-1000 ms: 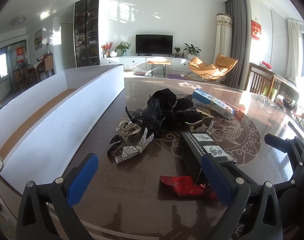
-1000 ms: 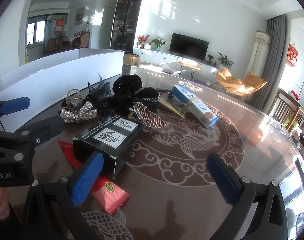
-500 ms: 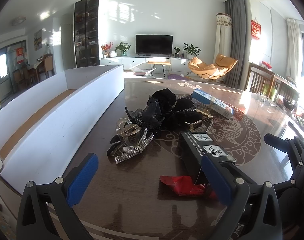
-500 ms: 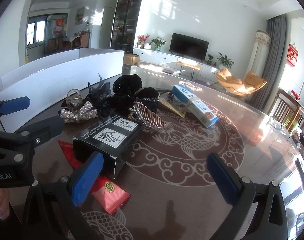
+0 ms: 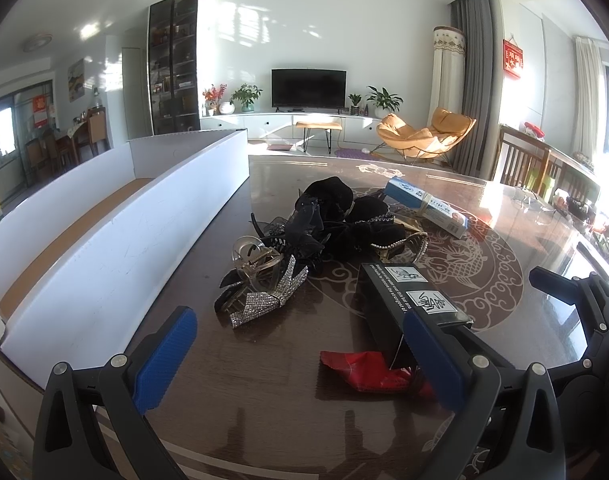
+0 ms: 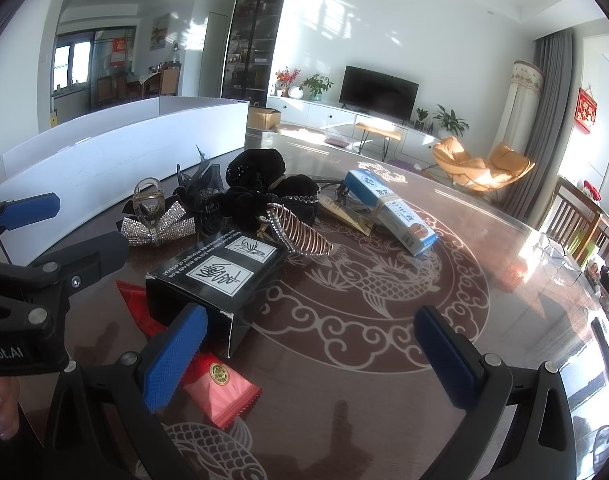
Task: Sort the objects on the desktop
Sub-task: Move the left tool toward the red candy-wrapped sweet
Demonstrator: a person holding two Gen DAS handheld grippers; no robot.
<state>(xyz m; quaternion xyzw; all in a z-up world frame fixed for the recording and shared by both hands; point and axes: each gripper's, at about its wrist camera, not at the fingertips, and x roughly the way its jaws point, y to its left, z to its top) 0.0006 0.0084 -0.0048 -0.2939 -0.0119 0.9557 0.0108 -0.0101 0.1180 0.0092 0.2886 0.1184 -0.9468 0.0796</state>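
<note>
We find the sorting not yet begun, by our reading: the long white box along the table's left edge shows only its bare brown floor where we can see in, while every loose item sits outside it on the patterned tabletop. Largest of the clutter is the black carton, lying flat with an open end toward us and resting partly on a red packet. Beyond it a tangle of black fabric hair accessories is heaped together, touching a rhinestone bow clip on the box side and a gold claw clip just behind the carton. A blue-and-white carton lies apart on the far side, over a flat gold packet. Our left gripper and right gripper both hover low at the near edge, blue pads spread wide and grasping nothing; all items, we judge, remain to be moved
</note>
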